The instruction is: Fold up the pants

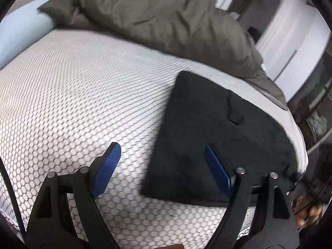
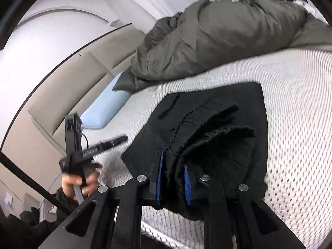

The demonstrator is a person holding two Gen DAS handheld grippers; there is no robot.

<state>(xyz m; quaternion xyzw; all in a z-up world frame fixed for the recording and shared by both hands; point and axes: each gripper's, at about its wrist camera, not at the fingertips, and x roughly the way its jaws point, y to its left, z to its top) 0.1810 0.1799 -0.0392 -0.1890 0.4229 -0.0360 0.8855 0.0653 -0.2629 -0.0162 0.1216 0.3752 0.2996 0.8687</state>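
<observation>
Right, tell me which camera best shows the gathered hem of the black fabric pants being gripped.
The right wrist view: the right gripper is shut on the bunched hem of the black fabric pants. The left wrist view shows only the flat folded part beneath the open left gripper.

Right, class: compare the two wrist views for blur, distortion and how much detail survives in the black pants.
Left wrist view: fisheye bends the mattress into a dome, the pants read as flat black; the left gripper is open. Right wrist view: the person's hand is motion-smeared, while gathered fabric folds stay visible at the right gripper.
</observation>
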